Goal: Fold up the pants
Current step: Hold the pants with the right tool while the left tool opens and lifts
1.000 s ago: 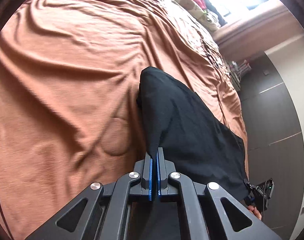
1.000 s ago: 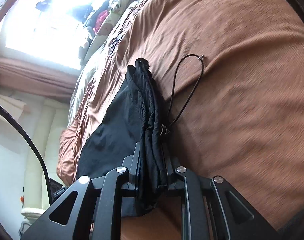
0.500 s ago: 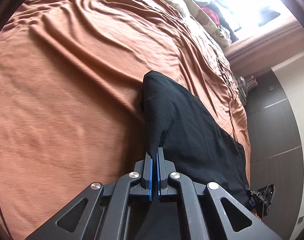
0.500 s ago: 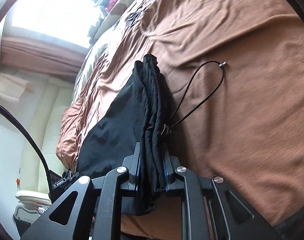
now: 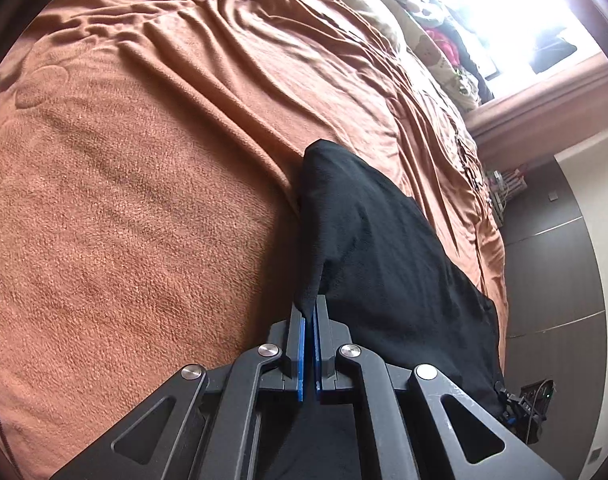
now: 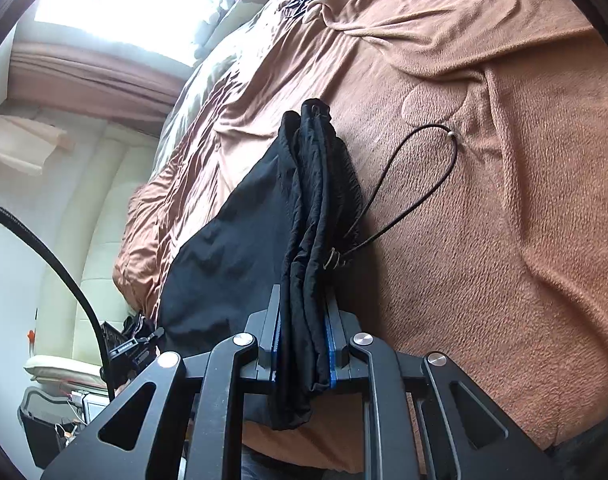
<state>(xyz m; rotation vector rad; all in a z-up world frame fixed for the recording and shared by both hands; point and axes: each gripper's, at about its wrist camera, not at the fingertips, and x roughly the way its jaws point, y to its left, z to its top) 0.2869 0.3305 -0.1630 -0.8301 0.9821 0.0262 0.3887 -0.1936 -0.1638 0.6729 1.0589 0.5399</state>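
— Well, what is seen of the cloth and its textures?

— One pair of black pants [image 5: 384, 248] is seen, matte and soft, draped in a broad sheet over a rust-brown blanket [image 5: 144, 200] on the bed. The blanket is a nubby fleece, creased into long ridges toward the far side, with rounded shapes pressed into its pile.

— And how is the pants' fabric held?

— A thin edge of it is pinched by the left claw [image 5: 309, 322], whose blue-lined jaws are drawn almost together on the cloth. In the right wrist view a thick, crinkled bundle of the pants [image 6: 312, 220] is clamped by the right claw [image 6: 303, 340], the jaws kept narrowly apart by the gathered layers; a short tail of fabric hangs below the near end of the jaws.

— Is anything attached to that bundle?

— One thin black drawcord [image 6: 408, 184] is looped out to the right from a small metal eyelet, and a single small bead is carried at its far end, resting on the blanket.

— How many claws are counted?

— Two, each with two black fingers. The pants are stretched between them, lying on the blanket near the bed's edge. Patterned bedding [image 5: 428, 44] is heaped at the far end under a bright window [image 6: 116, 0].
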